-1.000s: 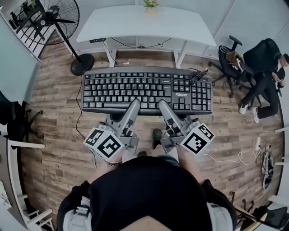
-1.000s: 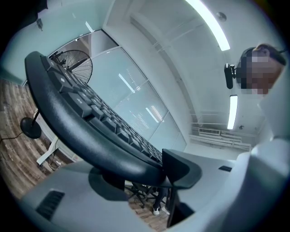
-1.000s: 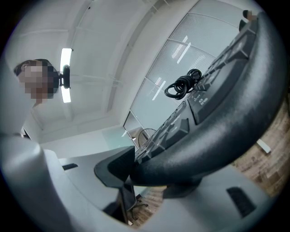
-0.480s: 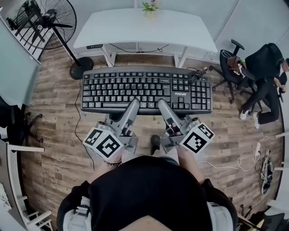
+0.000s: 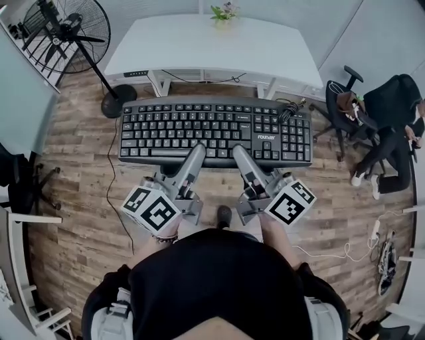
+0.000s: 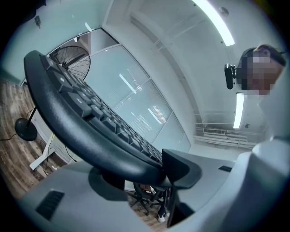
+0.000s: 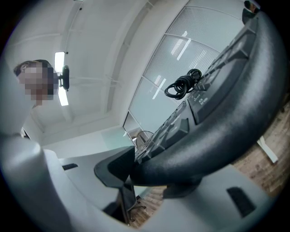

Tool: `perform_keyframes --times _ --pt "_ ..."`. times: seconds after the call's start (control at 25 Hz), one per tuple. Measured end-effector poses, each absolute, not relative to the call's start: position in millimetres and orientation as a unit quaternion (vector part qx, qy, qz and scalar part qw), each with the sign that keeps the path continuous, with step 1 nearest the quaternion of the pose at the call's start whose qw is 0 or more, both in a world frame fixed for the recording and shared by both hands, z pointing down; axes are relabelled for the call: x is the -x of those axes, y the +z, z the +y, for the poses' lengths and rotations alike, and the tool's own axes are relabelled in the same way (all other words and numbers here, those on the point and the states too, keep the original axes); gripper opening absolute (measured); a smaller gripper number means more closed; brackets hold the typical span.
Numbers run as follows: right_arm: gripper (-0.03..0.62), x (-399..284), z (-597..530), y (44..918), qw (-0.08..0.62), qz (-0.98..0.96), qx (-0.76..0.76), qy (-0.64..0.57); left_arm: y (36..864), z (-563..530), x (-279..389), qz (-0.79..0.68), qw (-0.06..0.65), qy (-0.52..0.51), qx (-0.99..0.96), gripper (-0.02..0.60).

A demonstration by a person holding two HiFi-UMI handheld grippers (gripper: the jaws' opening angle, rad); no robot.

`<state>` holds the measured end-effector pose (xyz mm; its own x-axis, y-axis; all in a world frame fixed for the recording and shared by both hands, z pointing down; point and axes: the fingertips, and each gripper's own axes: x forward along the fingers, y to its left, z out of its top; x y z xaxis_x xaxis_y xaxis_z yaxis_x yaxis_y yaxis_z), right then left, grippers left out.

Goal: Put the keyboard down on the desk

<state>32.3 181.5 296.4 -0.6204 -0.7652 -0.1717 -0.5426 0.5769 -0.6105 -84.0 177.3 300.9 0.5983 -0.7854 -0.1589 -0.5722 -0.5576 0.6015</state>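
A black keyboard [image 5: 212,129] hangs level in the air above the wood floor, short of the white desk [image 5: 212,43]. My left gripper [image 5: 196,155] is shut on its near edge left of the middle; my right gripper [image 5: 239,155] is shut on the same edge right of the middle. In the left gripper view the keyboard's front rim [image 6: 86,136] sits clamped between the grey jaws. The right gripper view shows that rim [image 7: 199,145] pinched the same way, with the coiled cable [image 7: 183,84] lying on the keys. That coil [image 5: 289,111] rests at the keyboard's far right corner.
A standing fan [image 5: 66,30] is at the far left beside the desk. A small plant [image 5: 222,11] stands at the desk's far edge. An office chair [image 5: 342,99] and a seated person [image 5: 392,113] are at the right. Cables [image 5: 332,252] trail on the floor.
The keyboard and both grippers have travelled toward the desk, which now looks larger and closer in the head view. The grips are unchanged.
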Motion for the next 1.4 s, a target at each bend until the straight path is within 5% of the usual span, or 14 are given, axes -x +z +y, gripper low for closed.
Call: perform_keyframes --times 1.4 --pt "0.176 -96 57 304 0.213 0.869 0.347 -0.282 305 61 20 -0.430 0.250 -0.203 -0.844 0.230"
